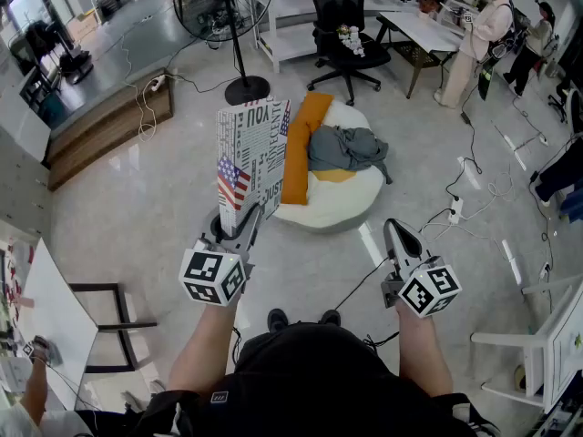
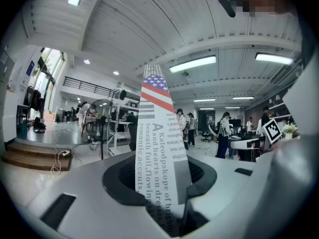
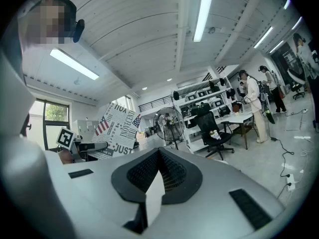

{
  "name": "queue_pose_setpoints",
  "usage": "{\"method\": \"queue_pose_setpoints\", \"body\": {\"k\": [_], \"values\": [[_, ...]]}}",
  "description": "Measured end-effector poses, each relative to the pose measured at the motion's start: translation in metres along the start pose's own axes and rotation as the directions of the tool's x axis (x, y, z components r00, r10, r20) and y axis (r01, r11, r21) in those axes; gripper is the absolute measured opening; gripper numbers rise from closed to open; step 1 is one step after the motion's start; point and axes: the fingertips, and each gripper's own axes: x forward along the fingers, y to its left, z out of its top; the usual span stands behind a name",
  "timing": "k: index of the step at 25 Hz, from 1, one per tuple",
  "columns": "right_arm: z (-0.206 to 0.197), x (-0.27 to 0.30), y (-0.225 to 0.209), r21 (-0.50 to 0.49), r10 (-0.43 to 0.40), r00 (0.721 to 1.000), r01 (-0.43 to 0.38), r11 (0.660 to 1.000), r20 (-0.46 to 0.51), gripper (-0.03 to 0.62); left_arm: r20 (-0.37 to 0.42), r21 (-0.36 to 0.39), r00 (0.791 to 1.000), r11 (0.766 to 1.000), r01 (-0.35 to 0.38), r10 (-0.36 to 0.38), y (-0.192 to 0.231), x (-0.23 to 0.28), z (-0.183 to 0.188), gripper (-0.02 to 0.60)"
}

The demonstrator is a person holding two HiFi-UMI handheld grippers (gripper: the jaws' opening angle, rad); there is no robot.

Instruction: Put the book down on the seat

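Observation:
A book with a newsprint and flag-pattern cover stands upright in the head view, its lower edge clamped in my left gripper. In the left gripper view the book rises from between the jaws of that gripper, which press on it. The seat, a white beanbag, lies on the floor just beyond and to the right of the book, carrying an orange cushion and a grey cloth. My right gripper is held low at the right, shut and empty; its own view shows the jaws of this gripper meeting, with the book off to its left.
A standing fan and a black office chair are behind the beanbag. Two people stand by a desk at the far right. Cables run over the floor at right. A wooden step lies at left, a white table at near left.

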Motion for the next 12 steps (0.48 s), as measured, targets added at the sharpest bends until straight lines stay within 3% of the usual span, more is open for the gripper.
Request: {"method": "queue_pose_setpoints", "body": {"k": [12], "values": [[-0.0018,0.0007,0.0053,-0.005,0.016,1.0,-0.016,1.0,-0.018,0.014,-0.01,-0.022,1.0,1.0,-0.009,0.009,-0.0018,-0.0016,-0.0018,0.156]]}}
